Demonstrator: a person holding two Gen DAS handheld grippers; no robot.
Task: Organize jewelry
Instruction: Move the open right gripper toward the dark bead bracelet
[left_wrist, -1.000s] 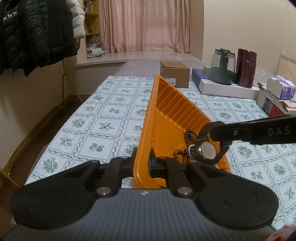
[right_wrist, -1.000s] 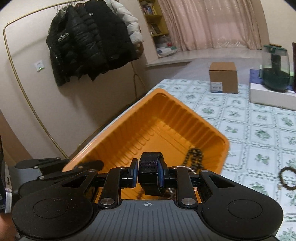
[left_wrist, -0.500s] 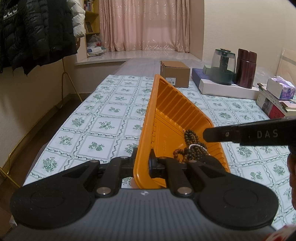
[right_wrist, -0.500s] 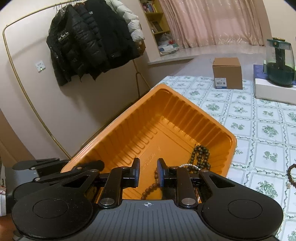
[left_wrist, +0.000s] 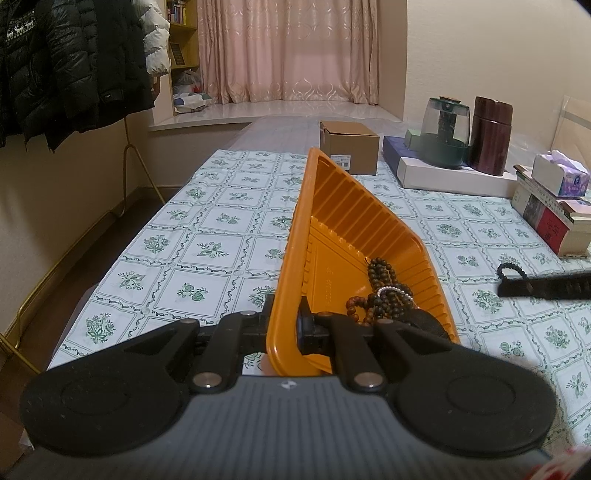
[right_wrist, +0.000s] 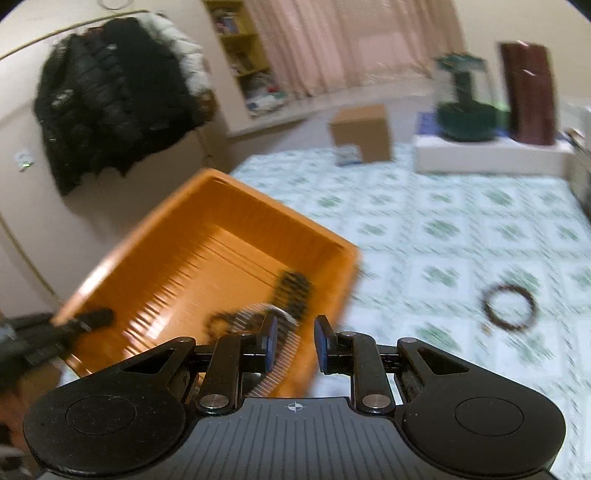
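My left gripper is shut on the near rim of the orange tray and holds it tilted. Several bead bracelets and a black band lie bunched in its low corner. The tray also shows in the blurred right wrist view, with the bracelets inside. My right gripper is open and empty above the tray's right edge. A dark bead bracelet lies on the tablecloth to the right; it shows in the left wrist view beside my right gripper's finger.
A cardboard box, a white box with a green jar and a brown canister stand at the back. Books with a tissue pack sit at the right. Jackets hang left of the table.
My right gripper let go of the black band into the tray, opened, and swung right out of the tray towards the loose bracelet. The left gripper kept hold of the tray.
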